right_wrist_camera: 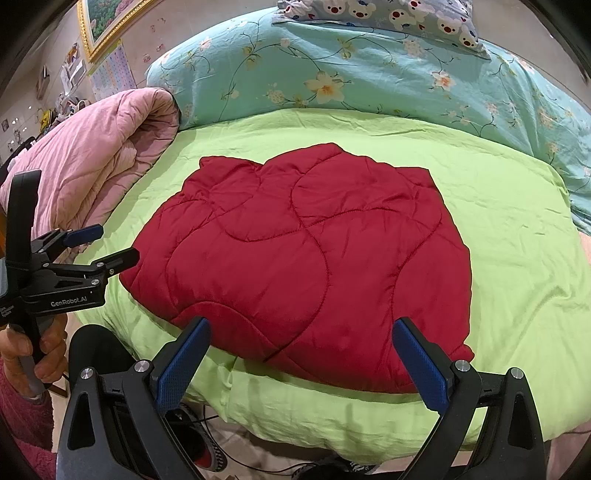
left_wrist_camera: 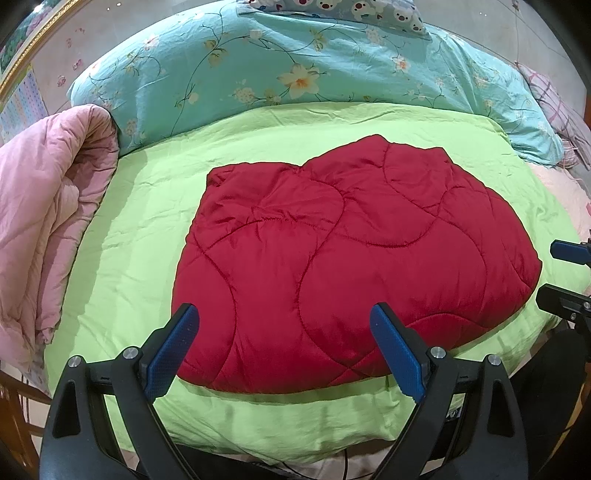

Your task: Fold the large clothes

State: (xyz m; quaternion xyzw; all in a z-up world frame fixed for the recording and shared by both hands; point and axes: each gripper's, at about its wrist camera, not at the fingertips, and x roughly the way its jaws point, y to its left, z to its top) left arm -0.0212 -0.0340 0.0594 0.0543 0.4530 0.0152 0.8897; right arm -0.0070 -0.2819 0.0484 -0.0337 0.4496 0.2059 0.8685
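A red quilted garment lies folded into a compact block on the green sheet; it also shows in the right wrist view. My left gripper is open and empty, held above the garment's near edge. My right gripper is open and empty, over the garment's near right part. In the right wrist view the left gripper shows at the left, open, near the garment's left edge. In the left wrist view the right gripper's fingers show at the right edge.
A rolled pink quilt lies at the left of the bed. A teal floral duvet and a bear-print pillow lie at the back. A green sheet's front edge hangs over the bed's edge. Cables and shoes lie on the floor below.
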